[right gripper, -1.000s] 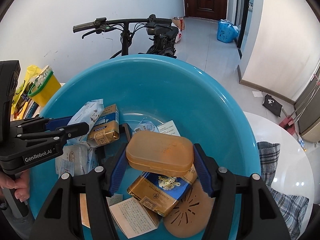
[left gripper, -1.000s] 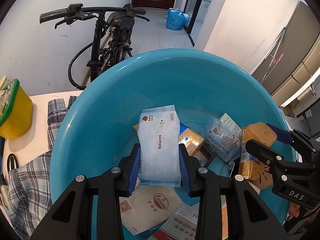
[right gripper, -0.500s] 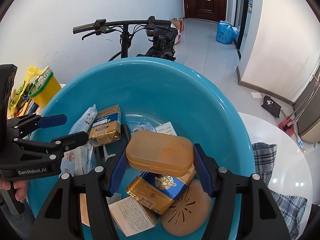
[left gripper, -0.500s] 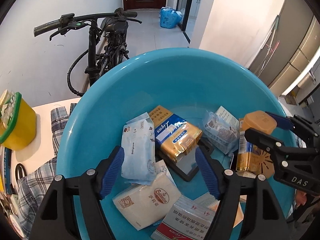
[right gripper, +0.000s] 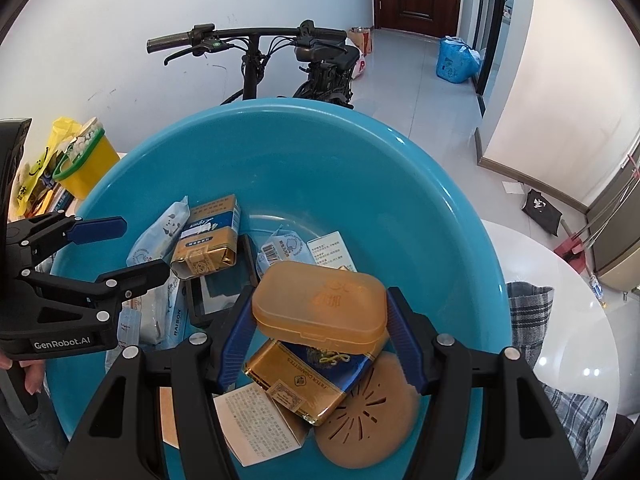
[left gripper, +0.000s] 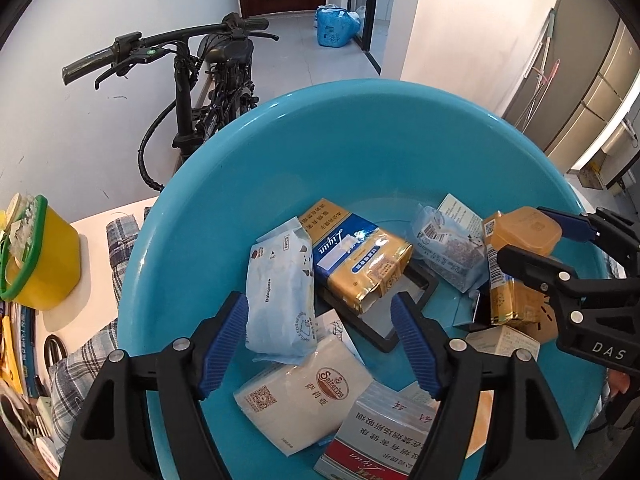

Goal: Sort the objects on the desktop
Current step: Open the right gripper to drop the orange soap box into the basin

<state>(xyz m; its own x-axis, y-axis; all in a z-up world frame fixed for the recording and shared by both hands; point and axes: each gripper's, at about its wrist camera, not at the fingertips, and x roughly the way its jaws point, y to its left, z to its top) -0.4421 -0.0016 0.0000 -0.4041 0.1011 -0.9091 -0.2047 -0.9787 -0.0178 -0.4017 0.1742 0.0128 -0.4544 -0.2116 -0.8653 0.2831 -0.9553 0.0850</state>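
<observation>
Right gripper (right gripper: 320, 336) clamped on the amber plastic case (right gripper: 320, 304), held over the near right part of the blue basin (right gripper: 400, 184); left gripper (left gripper: 320, 344) spread wide, gripping nothing, above the wipes pack (left gripper: 280, 300) lying loose near the basin's left wall; risk of the smooth case slipping from the fingers (right gripper: 236, 344) onto the gold cigarette pack (right gripper: 312, 380) below, or bumping the neighbouring gripper.

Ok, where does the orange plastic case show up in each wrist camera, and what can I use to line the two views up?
Left wrist: orange plastic case far right, clamped in the right claw.
Right wrist: orange plastic case centre, low, between that claw's blue pads.
Shared landmark: the gold and blue Liqun pack lying in the blue basin.
</observation>
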